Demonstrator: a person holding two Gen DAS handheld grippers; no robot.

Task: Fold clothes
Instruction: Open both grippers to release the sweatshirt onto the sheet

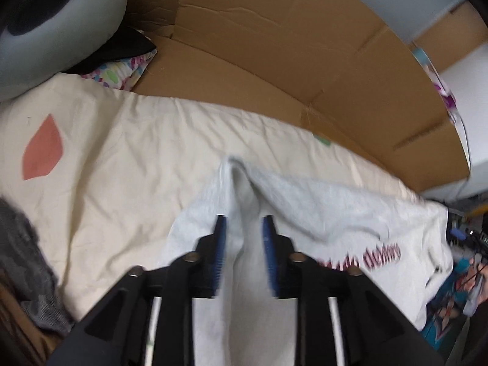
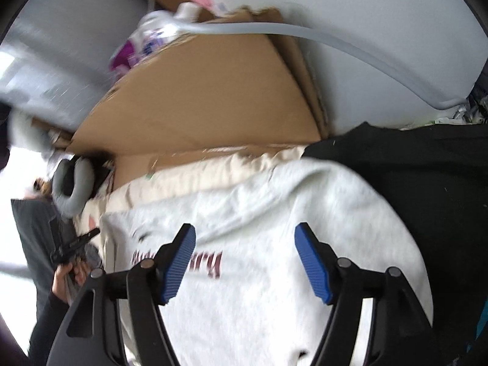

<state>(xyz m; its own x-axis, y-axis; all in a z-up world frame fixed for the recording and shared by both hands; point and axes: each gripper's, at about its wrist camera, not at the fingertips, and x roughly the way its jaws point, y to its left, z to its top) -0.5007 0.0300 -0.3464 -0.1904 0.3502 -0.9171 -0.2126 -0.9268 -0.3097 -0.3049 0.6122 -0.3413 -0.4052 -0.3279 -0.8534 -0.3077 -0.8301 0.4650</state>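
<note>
A light grey sweatshirt (image 1: 335,213) with dark red lettering lies on a cream sheet (image 1: 122,152). My left gripper (image 1: 244,244) points down at it with its blue pads (image 1: 219,244) apart. A raised ridge of the cloth runs up between them, and I see no pinch on it. In the right wrist view the same sweatshirt (image 2: 259,189) fills the middle. My right gripper (image 2: 245,244) hovers over it, wide open, with nothing between its fingers. At the left edge of that view a hand (image 2: 67,274) holds the other gripper.
Flattened cardboard (image 1: 274,45) stands along the far side of the sheet. A grey cushion (image 1: 61,30) and dark clothes lie at the far left. A black garment (image 2: 411,183) lies right of the sweatshirt, and a dark grey garment (image 1: 27,259) at the near left.
</note>
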